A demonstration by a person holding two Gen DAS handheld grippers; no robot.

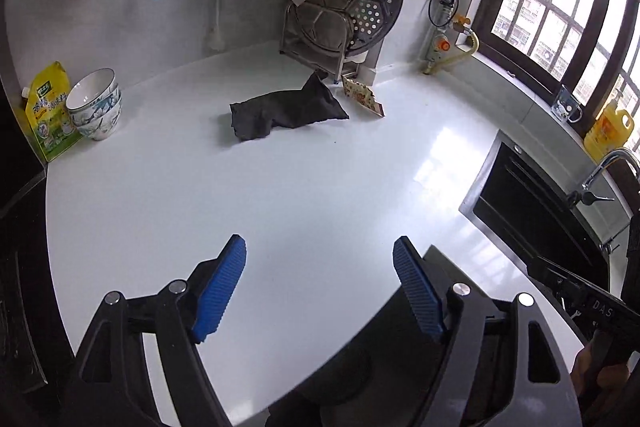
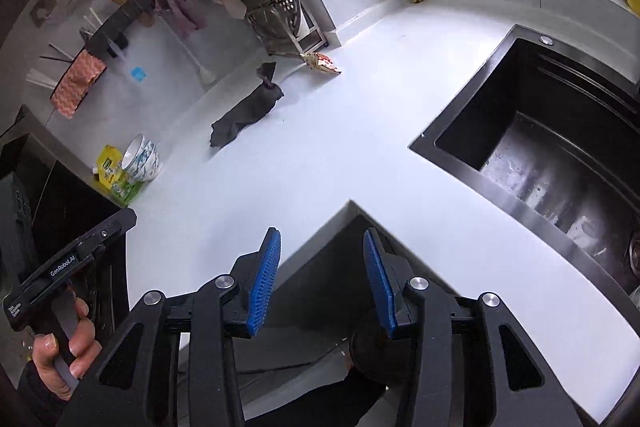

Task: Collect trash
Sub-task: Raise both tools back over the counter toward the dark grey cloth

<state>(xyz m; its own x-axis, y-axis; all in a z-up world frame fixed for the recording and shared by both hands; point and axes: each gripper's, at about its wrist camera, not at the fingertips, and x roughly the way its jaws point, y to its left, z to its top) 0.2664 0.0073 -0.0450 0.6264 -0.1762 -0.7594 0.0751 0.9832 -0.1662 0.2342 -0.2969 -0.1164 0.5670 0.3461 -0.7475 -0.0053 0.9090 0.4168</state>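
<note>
A crumpled snack wrapper (image 1: 364, 98) lies on the white counter (image 1: 280, 187) near the back, beside a dish rack; it also shows in the right wrist view (image 2: 325, 63). A dark grey cloth (image 1: 286, 110) lies just left of it, also in the right wrist view (image 2: 246, 115). My left gripper (image 1: 320, 251) is open and empty above the counter's near part, far from the wrapper. My right gripper (image 2: 320, 247) is open and empty above the counter's inner front corner. The body of the left gripper (image 2: 68, 267) shows at the lower left of the right wrist view.
Stacked bowls (image 1: 96, 105) and a yellow seasoning pouch (image 1: 48, 111) stand at the left. A dish rack with a perforated steel tray (image 1: 352, 7) stands at the back. A black sink (image 2: 560, 147) lies to the right, with a tap (image 1: 608, 167) and an oil bottle (image 1: 610, 131).
</note>
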